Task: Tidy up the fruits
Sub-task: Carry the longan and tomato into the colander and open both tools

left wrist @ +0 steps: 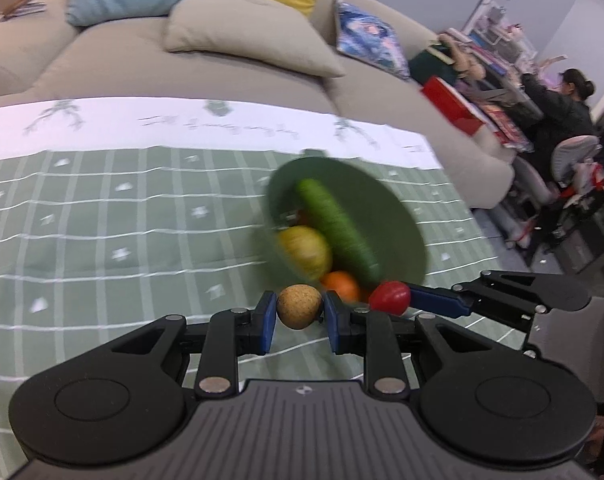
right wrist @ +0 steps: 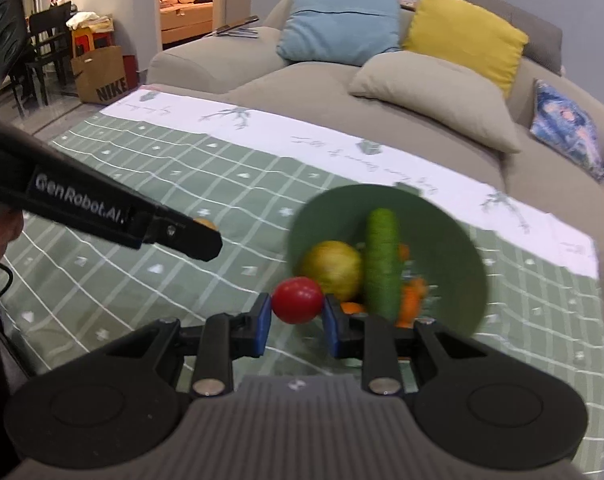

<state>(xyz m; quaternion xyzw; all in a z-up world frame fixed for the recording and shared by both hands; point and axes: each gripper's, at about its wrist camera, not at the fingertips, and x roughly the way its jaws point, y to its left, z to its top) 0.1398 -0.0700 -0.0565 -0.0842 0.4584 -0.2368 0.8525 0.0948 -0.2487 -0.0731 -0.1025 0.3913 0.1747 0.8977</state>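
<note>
Left gripper point(left wrist: 299, 312) level, clamped on tan round fruit point(left wrist: 298, 306), right gripper point(right wrist: 297, 316) clamped on red fruit point(right wrist: 297, 299), both beside green bowl point(right wrist: 454, 240) near table's far edge

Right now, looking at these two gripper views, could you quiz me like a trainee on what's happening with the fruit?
1. True or false: the left gripper grips a tan, speckled round fruit.
2. What does the right gripper hold? A) the green cucumber B) the red tomato C) the yellow-green apple
3. Fill in: the cucumber, the apple and some orange pieces lie in a green ____ on the checked tablecloth.

Key
1. True: its blue pads press both sides of the fruit.
2. B: the red tomato sits between its pads.
3. Bowl.
</note>
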